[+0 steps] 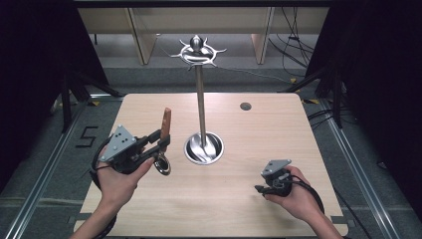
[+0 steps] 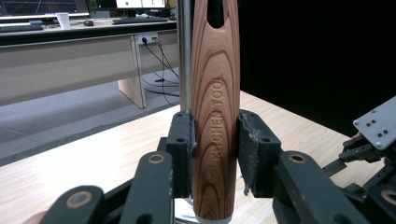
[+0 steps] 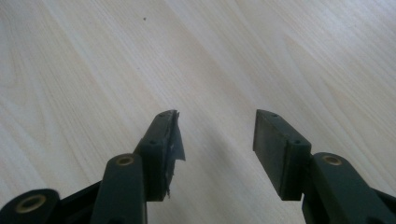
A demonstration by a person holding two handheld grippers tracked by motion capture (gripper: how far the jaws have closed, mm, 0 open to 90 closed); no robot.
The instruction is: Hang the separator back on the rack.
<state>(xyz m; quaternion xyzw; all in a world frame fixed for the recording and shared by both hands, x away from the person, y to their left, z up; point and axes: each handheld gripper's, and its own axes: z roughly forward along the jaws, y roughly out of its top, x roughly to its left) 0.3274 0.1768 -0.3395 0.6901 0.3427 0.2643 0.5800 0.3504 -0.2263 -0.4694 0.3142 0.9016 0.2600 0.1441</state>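
Nearest to me, my right gripper (image 1: 260,189) sits low over the front right part of the table (image 1: 259,139), its jaws spread wide with nothing between them; in the right gripper view they frame only bare pale wood grain, with open board on every side of the pads (image 3: 275,149). The table's front edge lies just behind my right hand (image 1: 298,196), and its right edge is near. On the other side, my left gripper (image 1: 164,142) is raised above the front left part of the board, and its jaws are closed on the wooden handle (image 2: 215,116) of a kitchen utensil (image 1: 164,137), which stands nearly upright, handle up. The left gripper view shows the two pads pressed against the handle's sides, with the words KITCHEN TOOL running along the grain and a slot near the handle's top. A round metal end (image 1: 162,166) hangs below the jaws, just above the tabletop. Just to the right of it stands a metal stand (image 1: 201,99), whose round dish base (image 1: 203,148) rests at the table's middle and whose thin pole rises to a crown of hooks (image 1: 197,51). Between the base and my right gripper the board is open. Farther off, a small dark round hole (image 1: 245,106) sits near the far edge, and beyond that are grey floor and desk legs.
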